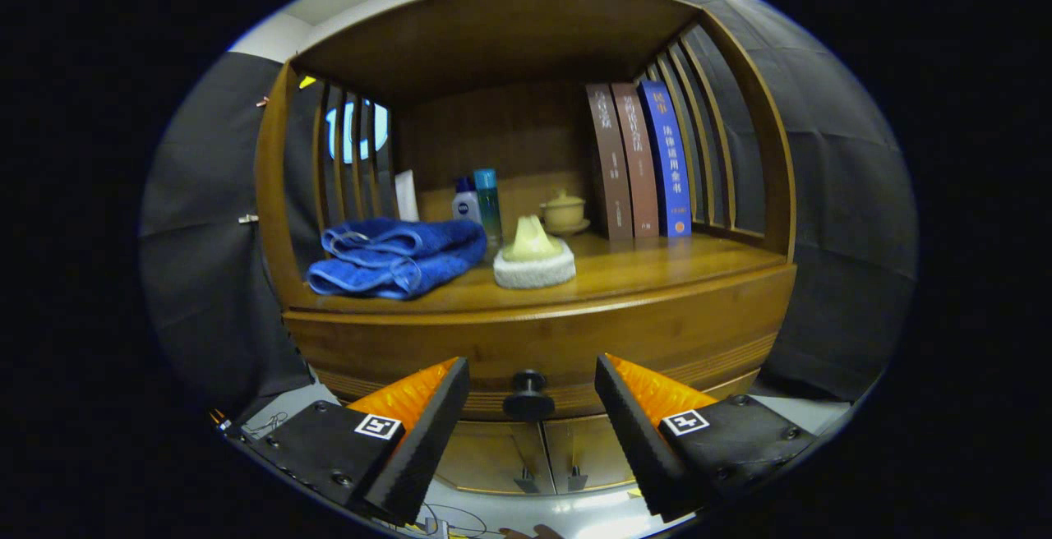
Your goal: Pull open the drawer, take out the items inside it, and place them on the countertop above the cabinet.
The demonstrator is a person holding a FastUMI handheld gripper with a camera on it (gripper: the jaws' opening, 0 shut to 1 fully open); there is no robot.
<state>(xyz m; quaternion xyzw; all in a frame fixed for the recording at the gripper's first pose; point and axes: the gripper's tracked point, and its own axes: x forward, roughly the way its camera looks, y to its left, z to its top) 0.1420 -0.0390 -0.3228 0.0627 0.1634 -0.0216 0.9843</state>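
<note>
A wooden cabinet stands ahead of me with its drawer front (pixel 542 342) flush and shut. A round black knob (pixel 528 395) sticks out of the drawer's middle. My gripper (pixel 532 379) is open, its two orange-and-black fingers (pixel 427 407) standing either side of the knob, a little short of it and not touching. The countertop (pixel 649 268) above the drawer is a wooden shelf under a roof. The drawer's contents are hidden.
On the countertop lie a folded blue towel (pixel 399 255), a white round holder with a pale tuft (pixel 534 260), two bottles (pixel 478 206), a lidded cup (pixel 564 212) and three upright books (pixel 641 161). Two small doors (pixel 542 457) sit below the drawer.
</note>
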